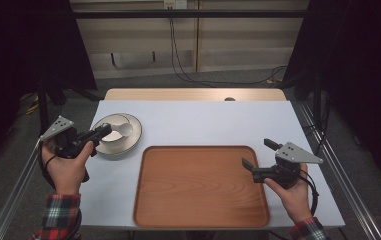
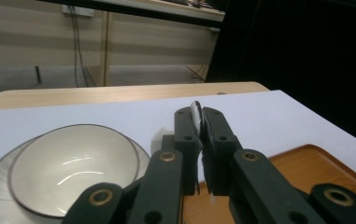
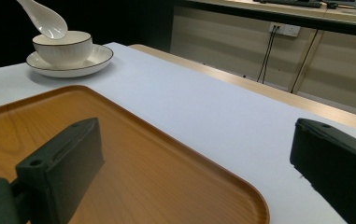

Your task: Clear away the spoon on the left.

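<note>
Left gripper (image 1: 100, 133) pinching spoon (image 1: 123, 130) by handle, left of frame; spoon head hangs over bowl (image 3: 62, 45) on plate (image 1: 134, 135), likely for lifting out. Right gripper (image 1: 258, 156) spread, empty, waiting at tray (image 1: 198, 200) right edge. Counter (image 1: 203, 120) otherwise bare.

The room is dim, and both sides of the high view are almost black. Light falls from above onto the white table (image 1: 203, 120), which looks pale and a bit blue. The wooden tray (image 1: 200, 187) has a soft glow near its middle. Thin bright lines of glare curve inside the bowl (image 2: 73, 170) in the left gripper view. In both gripper views the black jaws at 6 o'clock look big and blurry. The high view is a little fuzzy all over.
</note>
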`<state>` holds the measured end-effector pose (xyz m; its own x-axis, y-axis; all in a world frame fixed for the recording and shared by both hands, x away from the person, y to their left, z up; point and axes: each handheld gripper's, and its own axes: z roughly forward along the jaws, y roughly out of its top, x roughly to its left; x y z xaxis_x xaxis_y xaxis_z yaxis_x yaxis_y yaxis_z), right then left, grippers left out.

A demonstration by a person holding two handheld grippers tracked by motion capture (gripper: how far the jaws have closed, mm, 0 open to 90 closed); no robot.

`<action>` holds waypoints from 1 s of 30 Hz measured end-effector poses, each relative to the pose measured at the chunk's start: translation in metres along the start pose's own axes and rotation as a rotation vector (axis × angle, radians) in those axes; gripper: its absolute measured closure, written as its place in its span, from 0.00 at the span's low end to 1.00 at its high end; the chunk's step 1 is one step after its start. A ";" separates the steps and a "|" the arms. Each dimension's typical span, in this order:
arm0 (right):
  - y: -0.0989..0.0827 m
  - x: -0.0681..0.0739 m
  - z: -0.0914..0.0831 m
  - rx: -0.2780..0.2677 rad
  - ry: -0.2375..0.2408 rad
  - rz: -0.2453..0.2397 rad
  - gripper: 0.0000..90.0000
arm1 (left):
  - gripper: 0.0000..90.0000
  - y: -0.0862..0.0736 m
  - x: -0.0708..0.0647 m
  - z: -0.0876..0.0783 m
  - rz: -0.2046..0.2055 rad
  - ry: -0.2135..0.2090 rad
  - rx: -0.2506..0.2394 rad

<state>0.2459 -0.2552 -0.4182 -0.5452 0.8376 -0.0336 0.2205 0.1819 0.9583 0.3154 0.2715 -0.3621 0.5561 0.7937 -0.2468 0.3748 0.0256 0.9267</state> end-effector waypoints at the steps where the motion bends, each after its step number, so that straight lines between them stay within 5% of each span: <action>1: 0.000 0.000 0.000 0.000 -0.001 0.000 0.02 | 0.95 -0.001 -0.004 0.002 -0.006 -0.026 0.006; 17: -0.001 0.000 0.000 0.002 0.005 -0.005 0.02 | 0.95 -0.017 -0.022 0.015 -0.002 -0.171 0.125; 20: -0.001 0.000 0.001 0.002 0.007 -0.009 0.02 | 0.95 -0.020 -0.025 0.017 0.005 -0.171 0.146; 30: -0.001 0.000 0.001 0.005 0.004 -0.008 0.02 | 0.95 -0.024 -0.036 0.021 0.018 -0.230 0.162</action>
<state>0.2463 -0.2548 -0.4191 -0.5503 0.8341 -0.0398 0.2202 0.1909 0.9566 0.3020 0.2299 -0.3811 0.7107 0.6336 -0.3056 0.4664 -0.0992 0.8790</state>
